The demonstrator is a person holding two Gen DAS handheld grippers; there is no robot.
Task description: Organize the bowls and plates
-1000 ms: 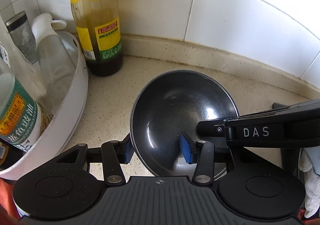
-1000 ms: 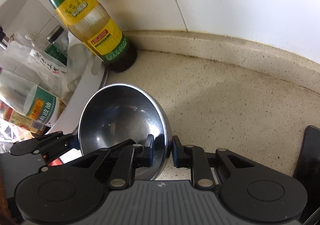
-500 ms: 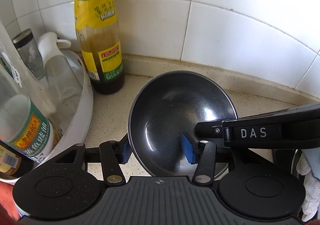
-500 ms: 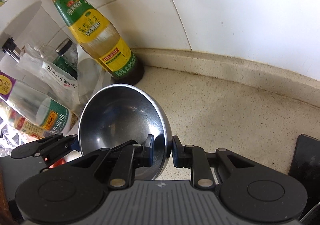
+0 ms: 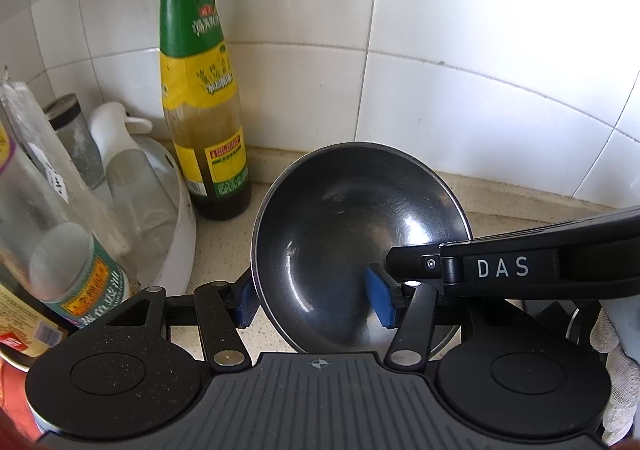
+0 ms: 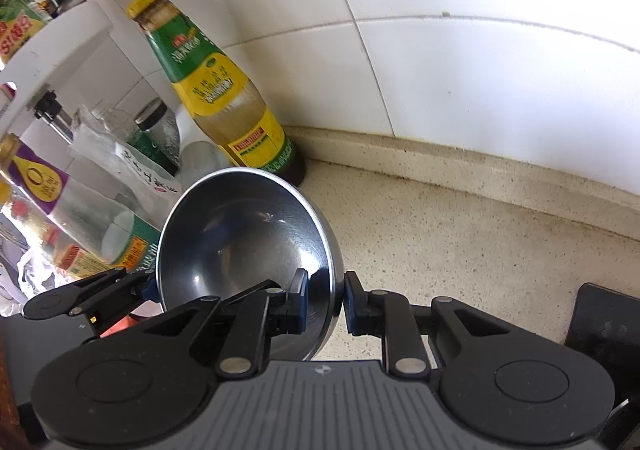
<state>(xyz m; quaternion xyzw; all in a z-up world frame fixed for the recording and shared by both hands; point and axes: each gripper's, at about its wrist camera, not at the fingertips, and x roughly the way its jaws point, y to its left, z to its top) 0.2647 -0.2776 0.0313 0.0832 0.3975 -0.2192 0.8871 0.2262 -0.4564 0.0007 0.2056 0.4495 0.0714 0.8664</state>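
A steel bowl (image 5: 352, 218) hangs tilted above the speckled counter, its hollow facing me. My right gripper (image 6: 326, 296) is shut on the bowl's (image 6: 240, 242) right wall, one pad inside and one outside. In the left wrist view that gripper (image 5: 400, 256) reaches in from the right as a black arm marked DAS. My left gripper (image 5: 312, 302) straddles the bowl's left wall and its jaws are opening. Its outer pad stands just off the wall and its inner pad sits well inside the hollow, so neither presses.
A tall sauce bottle (image 5: 204, 122) with a green and yellow label stands in the corner against the white tiled wall. Left of it is a white round rack (image 5: 180, 250) crowded with bottles and jars. A dark flat object (image 6: 604, 318) lies at the right on the counter (image 6: 460, 250).
Both grippers have risen with the bowl, so the bottle and wall show more fully. The left jaws have spread wider around the bowl's wall. The right grip is unchanged.
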